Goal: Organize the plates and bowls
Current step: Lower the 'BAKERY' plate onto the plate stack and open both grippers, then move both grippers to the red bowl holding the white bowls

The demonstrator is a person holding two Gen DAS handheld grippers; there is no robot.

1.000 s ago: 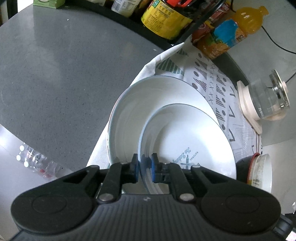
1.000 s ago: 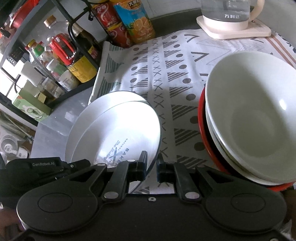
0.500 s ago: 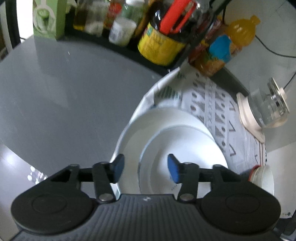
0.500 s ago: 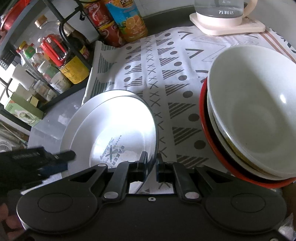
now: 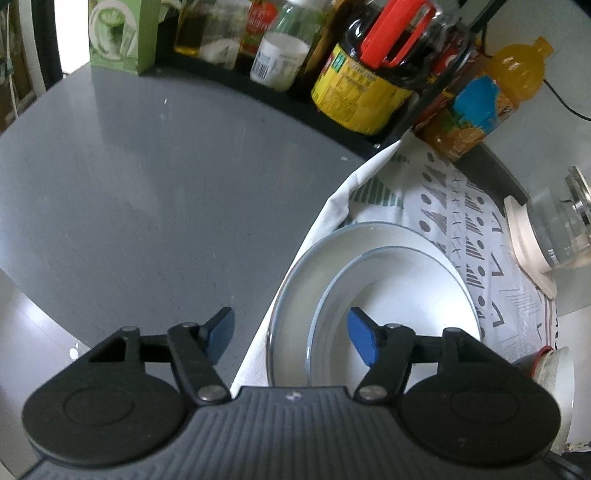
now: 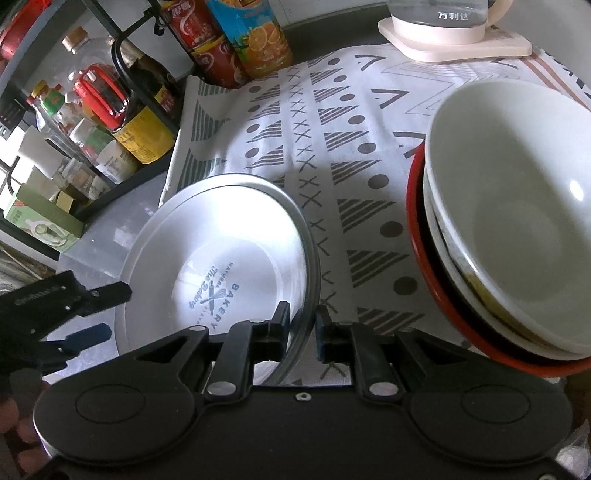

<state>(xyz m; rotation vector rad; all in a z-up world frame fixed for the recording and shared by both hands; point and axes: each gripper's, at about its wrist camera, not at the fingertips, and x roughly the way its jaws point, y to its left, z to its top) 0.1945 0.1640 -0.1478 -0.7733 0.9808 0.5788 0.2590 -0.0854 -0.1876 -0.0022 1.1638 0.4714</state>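
Two white plates lie stacked on the corner of a patterned cloth (image 6: 332,147): a smaller printed plate (image 6: 221,251) sits inside a larger plate (image 6: 218,180). My left gripper (image 5: 291,334) is still opening wide; the left rims of the larger plate (image 5: 306,273) and smaller plate (image 5: 399,288) lie between its blue pads, untouched. My right gripper (image 6: 301,321) straddles the printed plate's right rim, its jaws just parting and easing off it. A white bowl (image 6: 517,221) tops a stack in a red-rimmed bowl (image 6: 415,236) at the right.
A rack of sauce bottles (image 6: 140,125) and juice bottles (image 5: 491,99) lines the back. A glass kettle (image 6: 443,22) stands on a cream base at the far end of the cloth. Grey countertop (image 5: 147,184) spreads left of the plates, with a green box (image 5: 118,37) behind.
The left gripper let go of the smaller plate's rim and opened wide. The smaller plate settled flat into the larger one. The right jaws parted a little around the rim.
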